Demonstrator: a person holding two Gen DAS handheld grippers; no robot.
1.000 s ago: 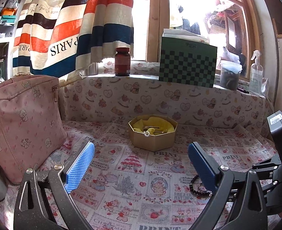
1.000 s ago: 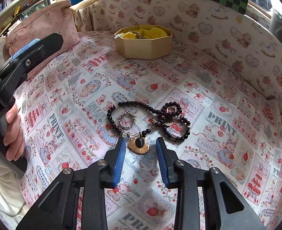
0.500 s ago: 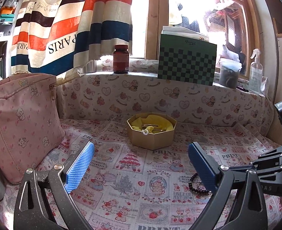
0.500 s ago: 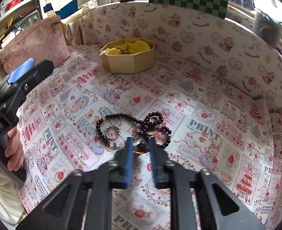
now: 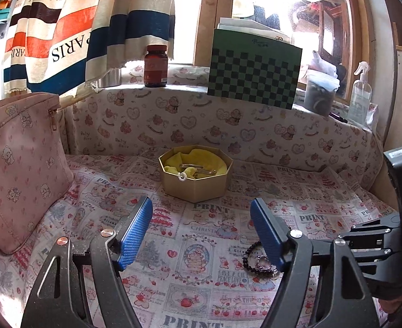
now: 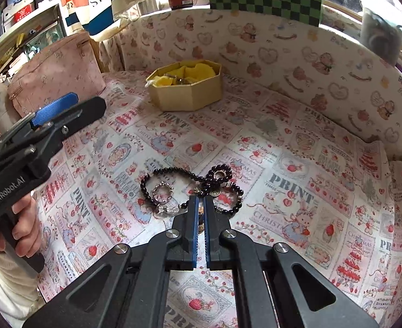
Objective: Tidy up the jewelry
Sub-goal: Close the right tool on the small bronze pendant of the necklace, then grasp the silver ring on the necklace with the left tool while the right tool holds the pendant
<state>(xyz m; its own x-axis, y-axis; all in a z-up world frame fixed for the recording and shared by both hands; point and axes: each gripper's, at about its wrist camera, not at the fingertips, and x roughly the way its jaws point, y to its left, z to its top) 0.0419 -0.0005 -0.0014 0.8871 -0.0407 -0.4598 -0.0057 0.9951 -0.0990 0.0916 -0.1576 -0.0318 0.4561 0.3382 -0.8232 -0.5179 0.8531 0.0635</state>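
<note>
I have the right gripper clenched on the gold pendant, pinned between its blue pads at the 6 o'clock edge of the jewelry pile on the printed cloth. The left gripper hangs spread and empty. Step in hand, as I judge it: pick-up. Next move: lift slowly, since the black bead strand may be tangled, then carry toward the octagonal box at 12 o'clock.

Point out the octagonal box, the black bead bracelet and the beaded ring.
octagonal box [image 6: 190, 97]: right wrist view, on its front wall.
black bead bracelet [image 6: 173, 170]: right wrist view, on the top strand.
beaded ring [image 6: 170, 191]: right wrist view, on its right rim.
</note>
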